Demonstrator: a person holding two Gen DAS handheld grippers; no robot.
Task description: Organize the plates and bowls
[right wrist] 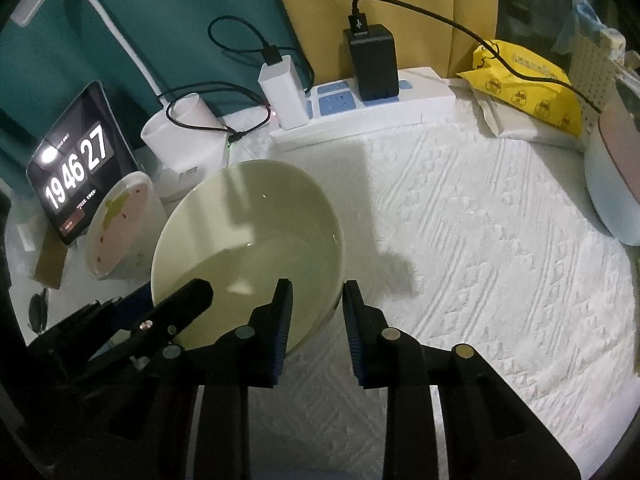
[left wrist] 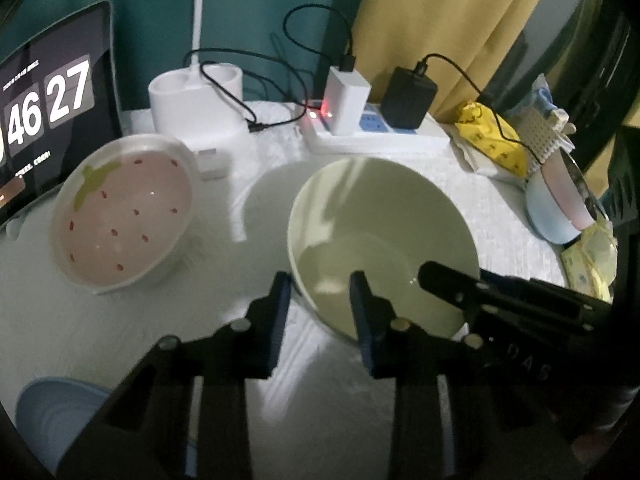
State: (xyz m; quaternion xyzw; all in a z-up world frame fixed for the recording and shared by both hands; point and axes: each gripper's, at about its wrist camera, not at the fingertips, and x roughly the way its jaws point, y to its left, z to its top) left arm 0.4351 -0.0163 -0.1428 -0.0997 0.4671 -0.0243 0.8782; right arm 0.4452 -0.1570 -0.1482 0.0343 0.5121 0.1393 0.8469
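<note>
— Fingers on my left gripper (left wrist: 320,308) straddle the green bowl (left wrist: 372,208) at one rim, one inside, one outside. My right gripper (right wrist: 318,312) does likewise on the opposite rim.
— Clamped?
— I can't tell for either. The bowl sits on the counter (right wrist: 480,240), near the strawberry bowl (left wrist: 124,212).

1. My work surface: table under a white textured cloth (right wrist: 480,240).
2. Resting on it: green bowl (right wrist: 248,216), strawberry bowl (left wrist: 124,216), power strip (right wrist: 360,108), tablet clock (right wrist: 80,160), yellow packet (right wrist: 528,84).
</note>
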